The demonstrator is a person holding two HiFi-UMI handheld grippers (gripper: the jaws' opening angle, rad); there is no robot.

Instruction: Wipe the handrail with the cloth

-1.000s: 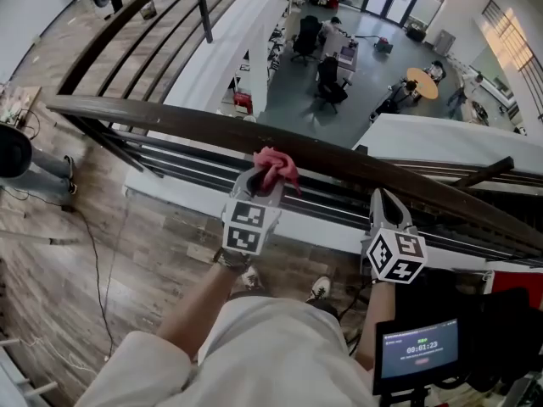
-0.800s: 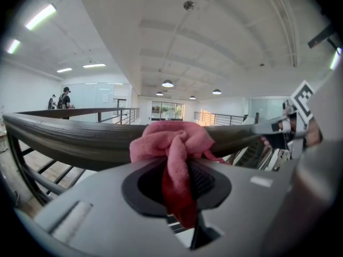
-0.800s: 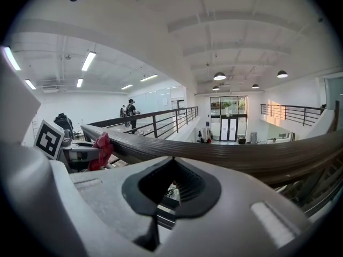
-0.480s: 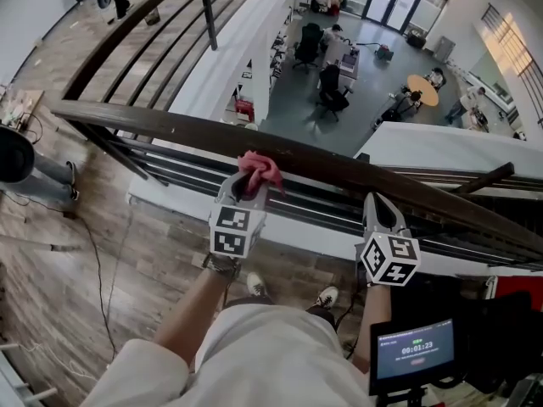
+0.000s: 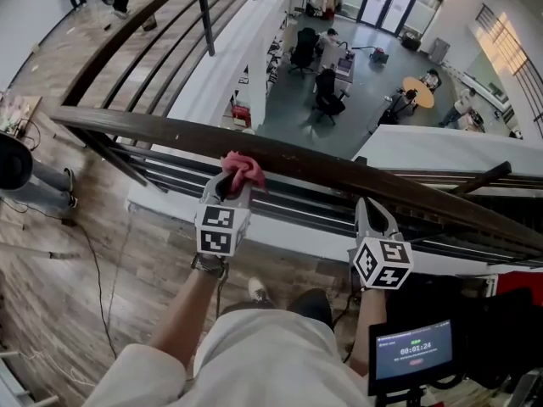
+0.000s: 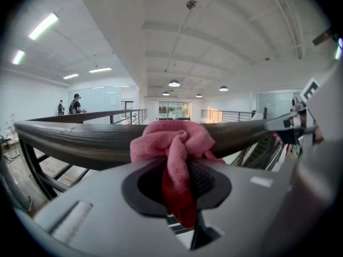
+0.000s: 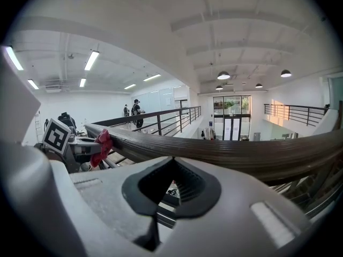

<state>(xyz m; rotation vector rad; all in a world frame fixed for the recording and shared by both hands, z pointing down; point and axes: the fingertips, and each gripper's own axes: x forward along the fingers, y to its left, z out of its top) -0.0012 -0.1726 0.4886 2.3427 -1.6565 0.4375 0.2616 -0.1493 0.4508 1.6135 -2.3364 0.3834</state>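
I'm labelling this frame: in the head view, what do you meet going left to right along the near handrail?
Dark round object at the left edge → pink cloth, held in the left hand-held gripper → right hand-held gripper.

The dark wooden handrail [image 5: 356,175] runs slanting from left to right. A bunched pink cloth [image 5: 241,167] lies against the handrail's top, left of its middle.

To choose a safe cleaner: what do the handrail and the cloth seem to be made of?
The handrail looks like dark varnished wood: lengthwise grain streaks, a dull sheen. The cloth looks like soft pink terry or microfibre: fuzzy, limp folds.
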